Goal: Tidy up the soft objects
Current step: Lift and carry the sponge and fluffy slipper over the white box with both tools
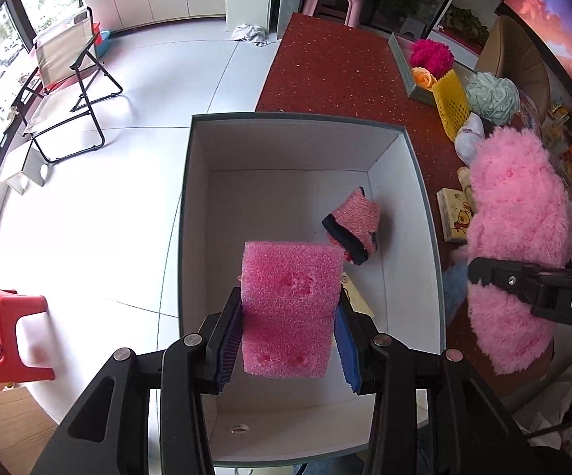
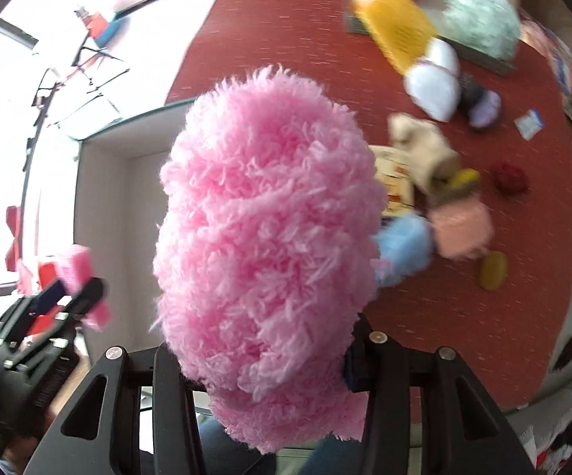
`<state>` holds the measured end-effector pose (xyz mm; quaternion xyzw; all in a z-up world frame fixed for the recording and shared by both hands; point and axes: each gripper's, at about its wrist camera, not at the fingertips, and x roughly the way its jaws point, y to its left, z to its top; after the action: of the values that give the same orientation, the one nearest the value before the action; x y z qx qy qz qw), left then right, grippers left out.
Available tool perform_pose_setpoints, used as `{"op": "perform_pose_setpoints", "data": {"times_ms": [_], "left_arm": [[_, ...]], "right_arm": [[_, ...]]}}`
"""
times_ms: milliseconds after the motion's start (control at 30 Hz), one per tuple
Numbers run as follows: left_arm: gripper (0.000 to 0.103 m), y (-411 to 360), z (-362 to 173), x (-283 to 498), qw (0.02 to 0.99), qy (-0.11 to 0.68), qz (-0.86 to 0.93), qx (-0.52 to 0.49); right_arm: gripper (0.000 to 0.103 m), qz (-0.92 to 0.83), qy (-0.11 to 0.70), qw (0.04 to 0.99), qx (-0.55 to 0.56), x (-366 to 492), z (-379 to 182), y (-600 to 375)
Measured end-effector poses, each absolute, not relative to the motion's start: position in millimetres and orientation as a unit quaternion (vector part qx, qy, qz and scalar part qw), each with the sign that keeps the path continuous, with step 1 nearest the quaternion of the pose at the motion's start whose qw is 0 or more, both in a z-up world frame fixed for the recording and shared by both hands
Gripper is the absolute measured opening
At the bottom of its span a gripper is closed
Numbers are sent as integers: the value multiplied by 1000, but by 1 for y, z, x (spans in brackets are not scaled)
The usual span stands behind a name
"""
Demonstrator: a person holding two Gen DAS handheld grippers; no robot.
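While both loads hang over the white box (image 1: 412,182) | left gripper (image 1: 288,312) pinches pink foam block (image 1: 290,308): light, squashy, held mid-sides | right gripper (image 2: 274,360) clamps pink fluffy pad (image 2: 266,237): limp, floppy, grip centrally.

Pink sponge (image 1: 288,308): open-celled foam, coarse and matt. Fluffy pink piece (image 2: 262,245): long shaggy plush, soft and dull. Box (image 1: 412,213): smooth matt white card inside, grey rim. Small knitted pad (image 1: 353,229) in the box: rough pink yarn, dark edging. Left gripper (image 1: 290,340) and right gripper (image 2: 270,372): black matt plastic with shiny metal screw heads, ribbed pads. Table (image 1: 325,63) cover: red napped cloth, pale flecks. Floor (image 1: 135,182): glossy pale tiles. Yellow sleeve (image 1: 450,107): foam netting.
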<state>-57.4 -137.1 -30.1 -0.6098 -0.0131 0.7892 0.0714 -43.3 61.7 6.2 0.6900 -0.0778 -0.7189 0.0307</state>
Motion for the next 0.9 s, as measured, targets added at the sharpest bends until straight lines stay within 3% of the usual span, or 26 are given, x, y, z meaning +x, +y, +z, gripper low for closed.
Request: {"op": "perform_pose_setpoints", "data": {"times_ms": [300, 900], "left_arm": [[44, -155, -32, -70, 60, -21, 793, -606], [44, -156, -48, -101, 59, -12, 786, -615]], "right_arm": [[48, -716, -71, 68, 691, -58, 6, 14], [49, -704, -86, 55, 702, -89, -21, 3]]}}
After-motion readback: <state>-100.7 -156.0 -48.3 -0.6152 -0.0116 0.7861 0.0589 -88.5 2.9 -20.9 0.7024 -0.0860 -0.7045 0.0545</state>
